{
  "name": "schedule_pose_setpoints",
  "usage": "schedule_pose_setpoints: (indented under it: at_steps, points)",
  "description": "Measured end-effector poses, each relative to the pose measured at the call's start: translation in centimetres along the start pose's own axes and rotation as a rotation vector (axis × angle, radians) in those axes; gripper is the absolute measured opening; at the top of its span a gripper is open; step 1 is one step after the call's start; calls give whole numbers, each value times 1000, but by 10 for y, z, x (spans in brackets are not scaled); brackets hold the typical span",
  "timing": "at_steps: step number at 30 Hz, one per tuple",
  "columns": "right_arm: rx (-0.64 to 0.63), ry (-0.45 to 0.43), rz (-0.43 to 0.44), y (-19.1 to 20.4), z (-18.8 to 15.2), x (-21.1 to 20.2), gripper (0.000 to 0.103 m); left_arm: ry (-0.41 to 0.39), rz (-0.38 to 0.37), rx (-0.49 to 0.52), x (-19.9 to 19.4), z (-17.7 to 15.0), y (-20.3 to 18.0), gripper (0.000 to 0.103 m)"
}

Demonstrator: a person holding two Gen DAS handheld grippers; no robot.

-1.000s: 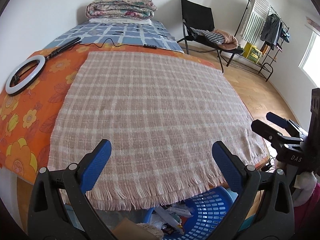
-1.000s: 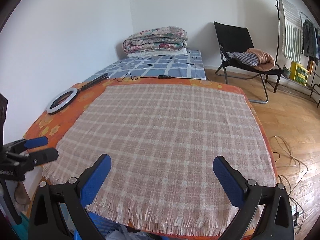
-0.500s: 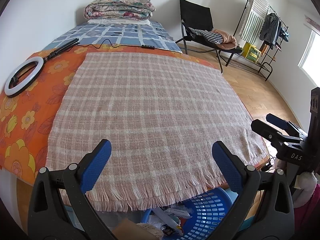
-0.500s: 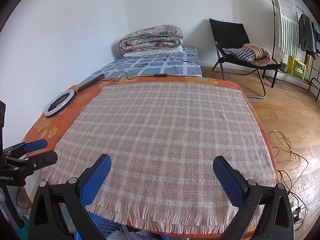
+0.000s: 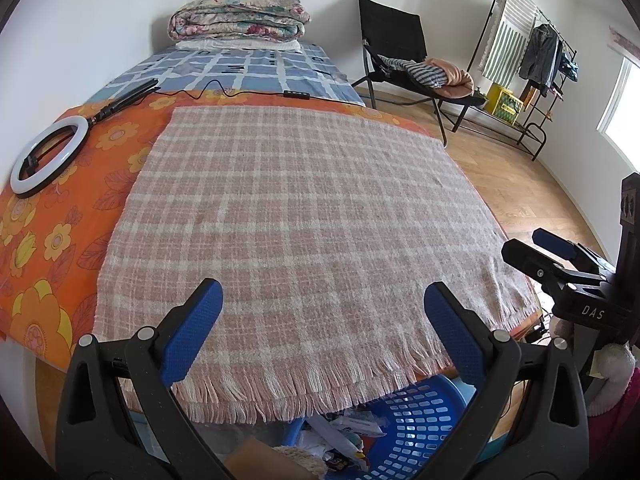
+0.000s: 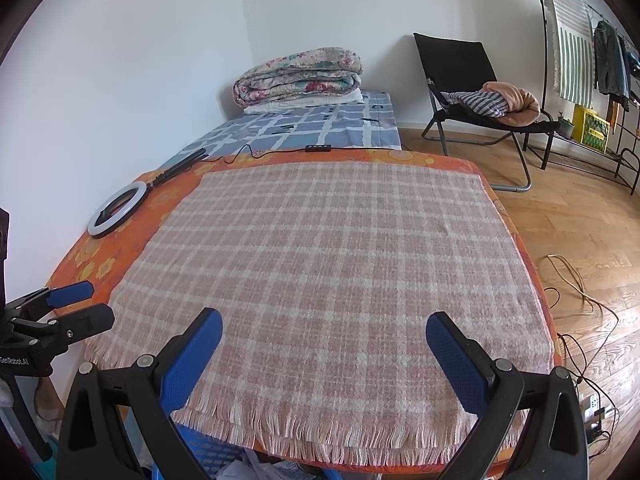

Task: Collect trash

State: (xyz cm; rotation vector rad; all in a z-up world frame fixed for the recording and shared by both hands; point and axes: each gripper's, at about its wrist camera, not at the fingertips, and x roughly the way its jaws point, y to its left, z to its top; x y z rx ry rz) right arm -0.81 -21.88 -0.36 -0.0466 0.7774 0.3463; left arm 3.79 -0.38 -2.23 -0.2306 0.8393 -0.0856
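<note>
My left gripper (image 5: 322, 304) is open and empty, held above the near fringed edge of a pink plaid blanket (image 5: 304, 216). My right gripper (image 6: 324, 336) is also open and empty over the same blanket (image 6: 332, 264). It shows at the right of the left wrist view (image 5: 556, 256); the left one shows at the left of the right wrist view (image 6: 60, 304). A blue basket (image 5: 416, 420) holding papers and wrappers (image 5: 340, 436) sits below the table's near edge. No loose trash lies on the blanket.
An orange flowered cloth (image 5: 52, 216) covers the table, with a ring light (image 5: 48, 156) and its cable at the left. Behind are a bed with folded quilts (image 5: 240, 16), a black chair with clothes (image 5: 404, 52) and a clothes rack (image 5: 532, 52). Cables (image 6: 576, 280) lie on the floor.
Both grippers have drifted slightly back and up from the blanket. Both stay open and empty.
</note>
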Motion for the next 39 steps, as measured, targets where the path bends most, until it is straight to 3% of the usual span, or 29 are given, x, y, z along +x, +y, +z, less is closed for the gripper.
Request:
schedule_pose_setpoints:
  at_steps: [39]
  points:
    - [-8,22,1,2,-6,4,103,-49,42,12,-10,15,17,102]
